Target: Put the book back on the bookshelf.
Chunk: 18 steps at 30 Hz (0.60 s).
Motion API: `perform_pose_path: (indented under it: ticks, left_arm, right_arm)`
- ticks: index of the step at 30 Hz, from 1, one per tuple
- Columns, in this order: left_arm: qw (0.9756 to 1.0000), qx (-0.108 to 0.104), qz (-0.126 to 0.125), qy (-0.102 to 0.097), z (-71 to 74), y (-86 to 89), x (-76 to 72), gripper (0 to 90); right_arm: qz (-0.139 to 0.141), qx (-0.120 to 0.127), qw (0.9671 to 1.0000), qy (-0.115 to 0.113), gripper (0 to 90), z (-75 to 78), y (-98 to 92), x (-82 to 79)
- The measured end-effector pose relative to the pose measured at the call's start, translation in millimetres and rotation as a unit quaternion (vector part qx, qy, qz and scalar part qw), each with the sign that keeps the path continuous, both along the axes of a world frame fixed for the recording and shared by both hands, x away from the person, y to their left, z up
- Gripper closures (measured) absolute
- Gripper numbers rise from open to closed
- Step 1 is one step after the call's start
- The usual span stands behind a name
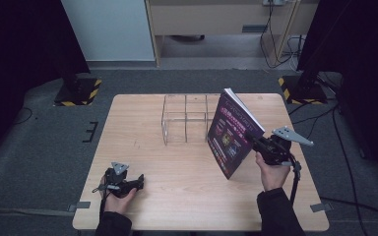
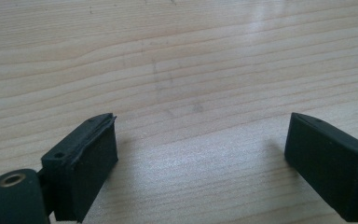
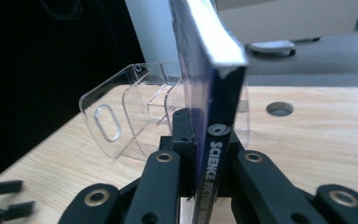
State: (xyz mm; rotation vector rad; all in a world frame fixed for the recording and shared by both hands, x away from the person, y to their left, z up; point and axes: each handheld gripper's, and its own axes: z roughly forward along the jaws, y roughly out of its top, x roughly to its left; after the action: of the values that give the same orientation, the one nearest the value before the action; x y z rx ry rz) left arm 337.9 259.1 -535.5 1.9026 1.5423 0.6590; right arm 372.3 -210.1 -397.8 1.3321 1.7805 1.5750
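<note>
Right gripper (image 1: 254,139) pinching book (image 1: 232,132) above wooden table (image 1: 177,167); left gripper (image 1: 140,183) spread.

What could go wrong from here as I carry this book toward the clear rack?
1. The right gripper pinches the book only at its spine edge, and the book hangs tilted above the table; it may pivot or slip in the jaws.
2. The clear divider rack stands just beside the book and looks light; a swinging corner could knock or shove it.
3. The left gripper rests open near the table's front edge, too far away to steady the rack.
</note>
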Motion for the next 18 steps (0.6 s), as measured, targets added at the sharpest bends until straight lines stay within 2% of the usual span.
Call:
perform_pose_path:
  ticks: [3, 6, 11, 14, 18]
  left_arm:
    - [1.0000, 0.000, 0.000, 0.000, 0.0, 0.0, 0.0, 8.5]
    - [1.0000, 0.000, 0.000, 0.000, 0.0, 0.0, 0.0, 8.4]
    - [1.0000, 0.000, 0.000, 0.000, 0.0, 0.0, 0.0, 8.5]
    - [1.0000, 0.000, 0.000, 0.000, 0.0, 0.0, 0.0, 8.5]
    - [1.0000, 0.000, 0.000, 0.000, 0.0, 0.0, 0.0, 8.5]
  right_arm:
    - [-0.002, 0.006, 1.0000, 0.000, 84.3, 0.5, 2.3, -0.5]
    - [-0.003, 0.001, 0.9999, -0.010, 84.4, 2.2, 6.2, -1.5]
    - [-0.003, 0.008, 0.9995, -0.029, 84.5, 8.7, 14.1, 0.8]
    - [-0.005, 0.015, 0.9992, -0.036, 84.5, 13.1, 18.8, 6.4]
    - [-0.017, 0.010, 0.9986, -0.049, 84.5, 17.6, 24.0, 15.2]
